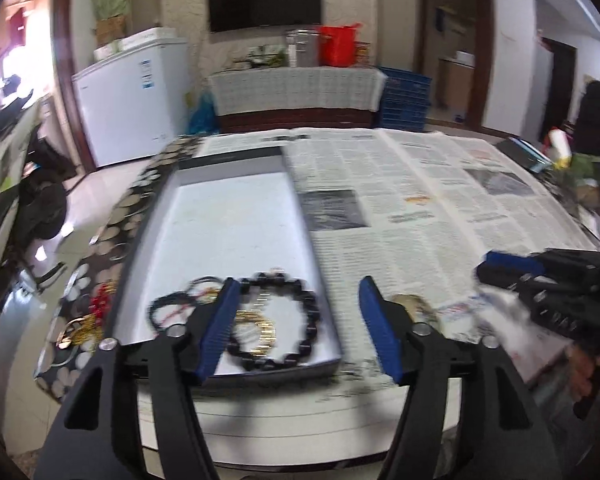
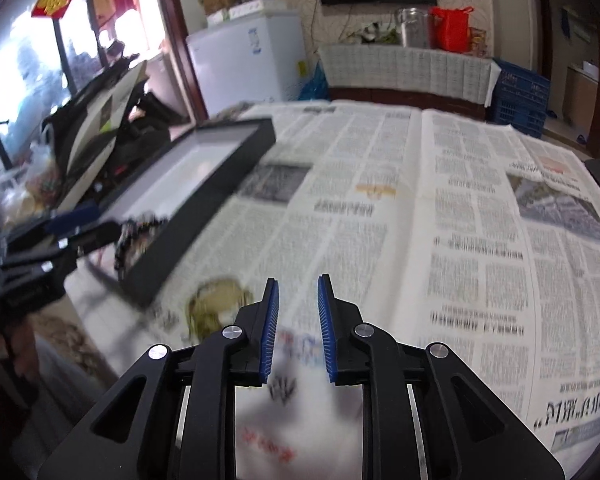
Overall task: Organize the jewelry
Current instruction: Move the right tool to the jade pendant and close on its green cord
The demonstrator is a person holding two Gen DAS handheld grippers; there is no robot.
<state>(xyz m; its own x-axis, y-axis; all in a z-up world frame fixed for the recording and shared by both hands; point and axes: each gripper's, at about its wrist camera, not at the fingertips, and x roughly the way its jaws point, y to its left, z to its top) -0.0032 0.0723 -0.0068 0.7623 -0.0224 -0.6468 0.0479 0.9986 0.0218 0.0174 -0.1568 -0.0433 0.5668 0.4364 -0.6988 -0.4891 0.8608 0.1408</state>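
A shallow black-rimmed tray [image 1: 236, 216] with a white floor lies on the newspaper-covered table; it also shows in the right wrist view [image 2: 204, 184]. In its near end lie a black bead bracelet [image 1: 300, 320], a gold chain [image 1: 260, 324] and thin black cords [image 1: 172, 308]. My left gripper [image 1: 298, 286] is open and empty, above the tray's near right corner. A gold piece [image 1: 410, 304] lies on the newspaper by its right finger, also seen blurred in the right wrist view [image 2: 216, 300]. My right gripper [image 2: 298, 282] is partly open and empty over the newspaper.
More jewelry, red beads [image 1: 100, 304] and gold rings [image 1: 76, 330], lies on a dotted dark cloth [image 1: 92, 272] left of the tray. Newspaper [image 2: 440, 220] covers the table. The table's near edge is just below the grippers. A white freezer [image 1: 132, 96] stands beyond.
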